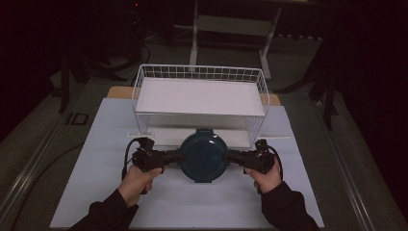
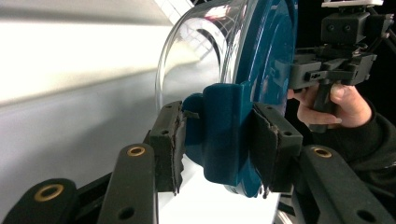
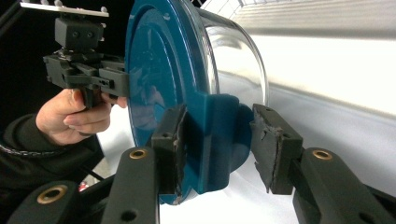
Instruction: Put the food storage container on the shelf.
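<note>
High view: at the centre of the frame, a round glass container with a dark blue lid (image 1: 204, 155) sits between two hand-held tools, just in front of a white wire shelf rack (image 1: 200, 98) that takes up the upper middle. The white desk (image 1: 96, 192) spreads across the lower frame, and a person's dark-sleeved forearms enter from the bottom edge.

The left tool (image 1: 174, 157) reaches in from the left of the container, the right tool (image 1: 234, 157) from the right. In the left gripper view, the left tool (image 2: 217, 140) has its jaws pressed together on the lid's blue side tab. In the right gripper view, the right tool (image 3: 217, 142) straddles the opposite tab; one pad touches it, the other stands slightly off, so whether it is firmly clamped cannot be told.

As a judgement, the gripping stage looks nearly complete. Lifting the container and placing it, probably on the rack, seems not yet done.
</note>
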Demonstrator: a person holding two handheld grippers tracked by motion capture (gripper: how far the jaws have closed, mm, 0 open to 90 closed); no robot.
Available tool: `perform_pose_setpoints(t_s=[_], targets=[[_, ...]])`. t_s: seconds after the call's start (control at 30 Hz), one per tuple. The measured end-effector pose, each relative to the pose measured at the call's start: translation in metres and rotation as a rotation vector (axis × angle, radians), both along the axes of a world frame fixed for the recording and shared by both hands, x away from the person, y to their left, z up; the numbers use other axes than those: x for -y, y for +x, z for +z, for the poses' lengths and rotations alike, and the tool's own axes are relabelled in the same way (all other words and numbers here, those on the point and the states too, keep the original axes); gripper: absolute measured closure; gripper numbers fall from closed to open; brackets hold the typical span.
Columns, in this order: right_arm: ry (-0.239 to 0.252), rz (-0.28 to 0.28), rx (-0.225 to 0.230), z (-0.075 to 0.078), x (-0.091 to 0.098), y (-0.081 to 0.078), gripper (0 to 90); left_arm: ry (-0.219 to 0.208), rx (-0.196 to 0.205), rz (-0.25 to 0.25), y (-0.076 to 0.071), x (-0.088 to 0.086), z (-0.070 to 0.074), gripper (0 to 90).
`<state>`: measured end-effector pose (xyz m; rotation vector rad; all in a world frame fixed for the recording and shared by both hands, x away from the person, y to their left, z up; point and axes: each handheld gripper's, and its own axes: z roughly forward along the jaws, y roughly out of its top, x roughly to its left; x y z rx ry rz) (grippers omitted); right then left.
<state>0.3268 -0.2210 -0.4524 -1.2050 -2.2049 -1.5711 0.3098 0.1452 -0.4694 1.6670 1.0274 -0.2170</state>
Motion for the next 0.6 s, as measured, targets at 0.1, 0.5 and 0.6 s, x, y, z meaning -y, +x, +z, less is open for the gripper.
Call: perform_pose_setpoints(t_s=[0.1, 0.5, 0.6], targets=[[-0.009, -0.010, 0.021, -0.002, -0.001, 0.011, 56.4, 0.011, 0.030, 0.016, 0.011, 0.001, -0.001, 56.7], [0.005, -0.027, 0.006, -0.025, 0.001, 0.042, 56.3, 0.045, 0.056, 0.035, 0.041, 0.005, -0.014, 56.5], [0.005, -0.036, 0.004, -0.029, 0.003, 0.048, 56.3, 0.040, 0.063, 0.041, 0.048, 0.008, -0.018, 56.4]])
